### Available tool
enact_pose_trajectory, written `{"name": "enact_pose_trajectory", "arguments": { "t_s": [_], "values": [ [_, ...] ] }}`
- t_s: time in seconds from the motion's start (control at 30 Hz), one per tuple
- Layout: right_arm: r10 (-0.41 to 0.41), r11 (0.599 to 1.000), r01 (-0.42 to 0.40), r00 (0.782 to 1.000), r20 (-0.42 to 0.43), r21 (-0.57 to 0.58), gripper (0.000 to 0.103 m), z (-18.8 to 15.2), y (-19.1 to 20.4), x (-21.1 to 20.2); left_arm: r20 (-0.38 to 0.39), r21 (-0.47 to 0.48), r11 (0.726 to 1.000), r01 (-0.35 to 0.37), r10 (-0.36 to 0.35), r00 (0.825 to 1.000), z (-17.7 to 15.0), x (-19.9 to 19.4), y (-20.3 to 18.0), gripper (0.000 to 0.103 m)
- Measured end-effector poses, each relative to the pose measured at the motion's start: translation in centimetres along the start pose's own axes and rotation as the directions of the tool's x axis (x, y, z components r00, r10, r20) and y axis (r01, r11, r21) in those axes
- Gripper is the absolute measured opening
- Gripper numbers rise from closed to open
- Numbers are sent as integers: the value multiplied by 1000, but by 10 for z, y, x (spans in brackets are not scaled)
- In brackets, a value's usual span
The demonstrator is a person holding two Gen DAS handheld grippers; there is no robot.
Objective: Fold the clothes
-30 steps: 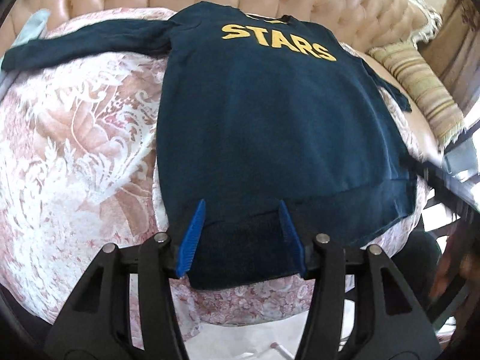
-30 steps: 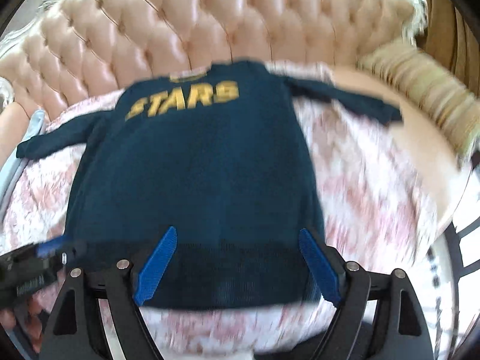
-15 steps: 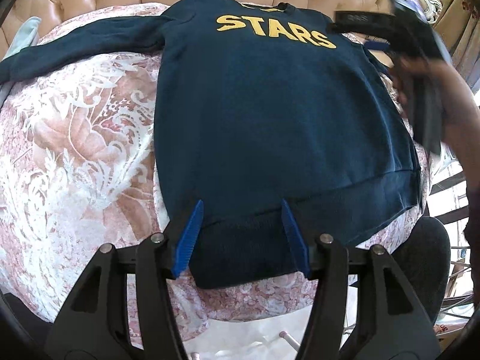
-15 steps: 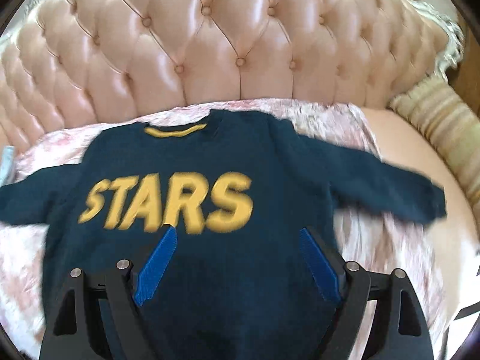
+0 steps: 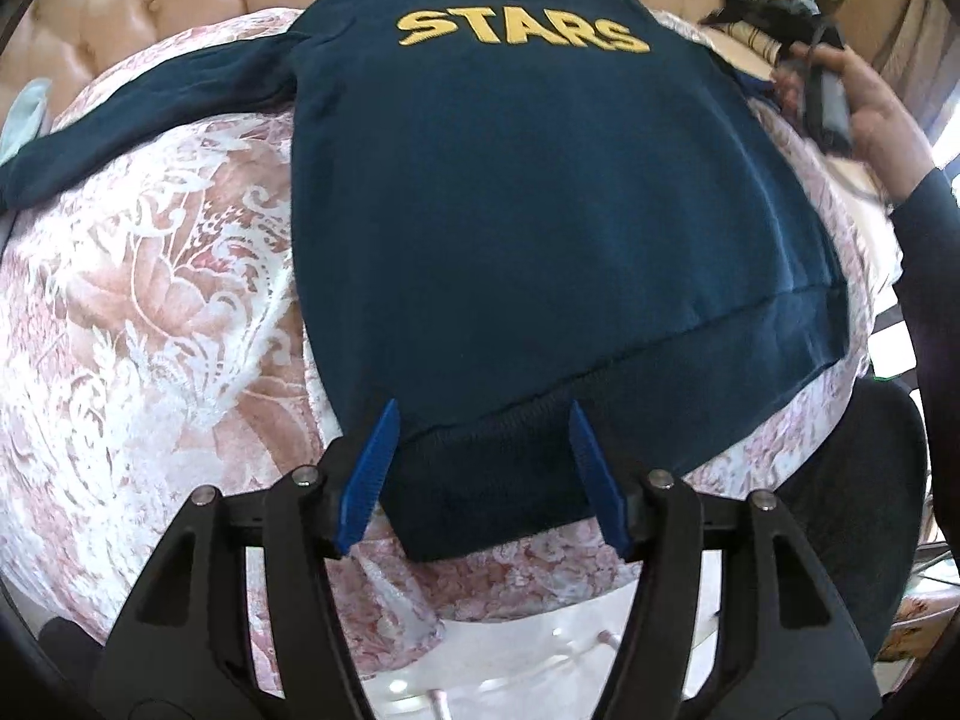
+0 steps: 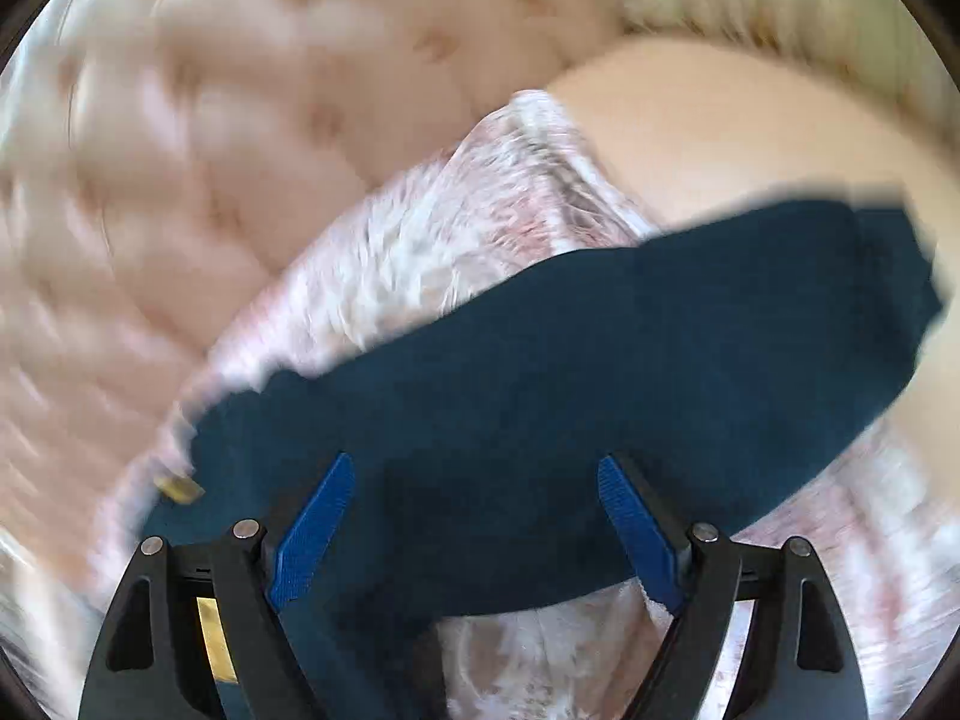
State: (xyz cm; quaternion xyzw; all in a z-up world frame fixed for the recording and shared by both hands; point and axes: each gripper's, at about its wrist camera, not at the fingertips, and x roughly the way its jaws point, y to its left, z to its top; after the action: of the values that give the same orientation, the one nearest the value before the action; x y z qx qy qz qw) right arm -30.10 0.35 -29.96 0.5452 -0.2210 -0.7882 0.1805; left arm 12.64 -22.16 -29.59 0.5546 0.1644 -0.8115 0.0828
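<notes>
Left gripper is pointing steeply down over the hem of the navy sweatshirt, its blue pads standing either side of the ribbed hem corner. The jaws are opening; the hem lies between them, but neither pad is pressing on the cloth.

Right gripper is standing wide, nothing clamped. In its own blurred view the sweatshirt's sleeve is running from about 8 o'clock to 3 o'clock, passing between and beneath the pads; contact cannot be confirmed. In the left wrist view this gripper is appearing at 1 o'clock, carried by a hand in a dark sleeve, just beside the garment's shoulder.

The sweatshirt is lying flat and face up on a pink floral lace cover, collar at 12 o'clock, hem at 6 o'clock, yellow "STARS" lettering across the chest. One sleeve is stretching out toward 9 o'clock. A tufted pink sofa back is rising behind the collar. A pale blue item is showing at the 9 o'clock edge, unidentifiable.
</notes>
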Motion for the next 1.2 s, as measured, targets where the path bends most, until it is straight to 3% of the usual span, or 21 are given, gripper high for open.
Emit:
{"name": "enact_pose_trajectory", "arguments": {
  "t_s": [0.13,0.33,0.43,0.53,0.67,0.77,0.83,0.87,0.9,1.0,1.1,1.2],
  "values": [
    [228,942,-237,971,64,239,85,-1,-43,-30,-10,-21,1000,-12,11,1000,3,2,-1,65],
    [153,856,-260,953,261,448,85,-1,-130,-83,-8,-53,998,-26,26,1000,4,3,-1,65],
    [147,802,-278,949,278,529,85,4,-171,-85,-7,-63,997,-34,34,999,3,2,-2,65],
    [184,774,-290,954,238,563,85,11,-189,-70,-18,-69,997,-38,37,999,5,3,-3,65],
    [178,807,-279,955,236,521,86,23,-180,-50,-16,-72,996,-45,44,999,5,2,-3,65],
    [156,859,-249,960,233,447,86,38,-167,-39,-21,-76,996,-43,42,999,7,2,-3,66],
    [110,892,-214,958,266,399,63,41,-158,-43,-21,-79,996,-39,37,999,7,2,-2,65],
    [70,916,-175,956,285,362,28,43,-151,-49,-20,-80,996,-37,35,999,6,2,-1,65],
    [30,935,-133,953,301,328,9,45,-144,-57,-19,-81,996,-35,33,999,6,2,-1,65],
    [-4,967,-87,935,355,240,8,49,-133,-75,-16,-84,996,-28,27,1000,5,1,0,65],
    [-48,970,-46,927,372,240,7,48,-132,-80,-15,-94,995,-14,12,1000,6,-3,2,66],
    [-120,968,19,909,398,250,7,50,-133,-86,37,-200,973,112,-107,994,10,-17,19,66]
  ]
}}
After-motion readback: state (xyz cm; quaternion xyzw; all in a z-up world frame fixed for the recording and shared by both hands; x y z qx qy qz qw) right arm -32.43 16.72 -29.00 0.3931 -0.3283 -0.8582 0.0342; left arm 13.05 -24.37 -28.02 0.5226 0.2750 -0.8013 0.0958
